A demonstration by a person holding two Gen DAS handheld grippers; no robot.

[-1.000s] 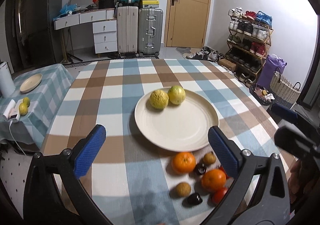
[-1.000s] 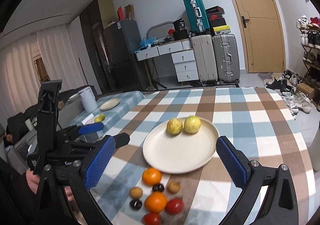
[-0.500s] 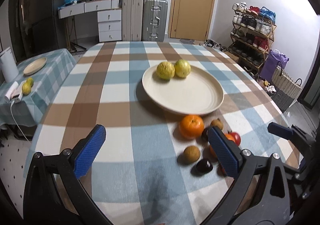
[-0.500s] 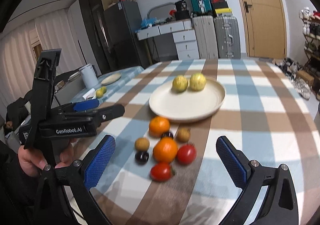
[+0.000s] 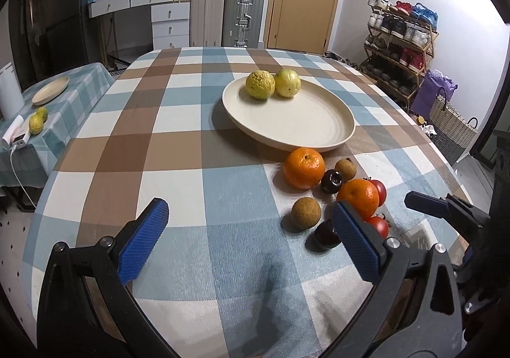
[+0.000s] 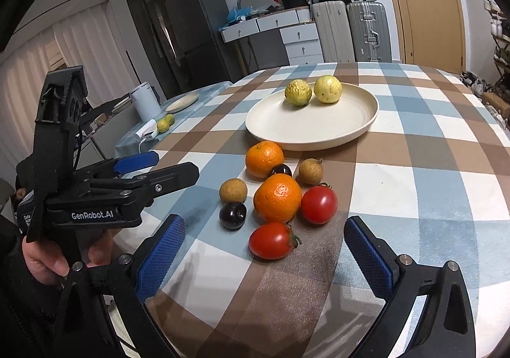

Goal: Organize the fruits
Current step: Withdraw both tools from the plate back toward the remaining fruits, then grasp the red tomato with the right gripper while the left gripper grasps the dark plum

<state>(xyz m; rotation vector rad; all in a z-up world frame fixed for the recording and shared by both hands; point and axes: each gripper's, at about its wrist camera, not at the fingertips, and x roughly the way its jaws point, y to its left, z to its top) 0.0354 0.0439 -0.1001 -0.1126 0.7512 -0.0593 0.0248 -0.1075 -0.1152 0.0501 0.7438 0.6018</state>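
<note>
A cream plate (image 5: pixel 318 122) (image 6: pixel 357 122) on the checked tablecloth holds two yellow-green fruits (image 5: pixel 259 84) (image 6: pixel 298 92). In front of it lies a cluster: two oranges (image 5: pixel 303 167) (image 6: pixel 277 197), two red tomatoes (image 6: pixel 319 205), two brown longans (image 6: pixel 233 190) and two dark plums (image 6: pixel 232 215). My left gripper (image 5: pixel 251 240) is open and empty, low over the table left of the cluster. My right gripper (image 6: pixel 264 249) is open and empty, just in front of the near tomato (image 6: pixel 271 240). The left gripper also shows in the right wrist view (image 6: pixel 137 163).
A side table at the left carries a small plate (image 5: pixel 51 90), two small yellow fruits (image 5: pixel 35 123) and a white kettle (image 6: pixel 145 102). Suitcases (image 5: pixel 223 17), a drawer desk and a door stand behind. A shoe rack (image 5: pixel 398 45) and a basket are at the right.
Both grippers have dropped lower and pulled back toward the near table edge. The fruit cluster now sits closer and larger in both views. No fruit has moved.
</note>
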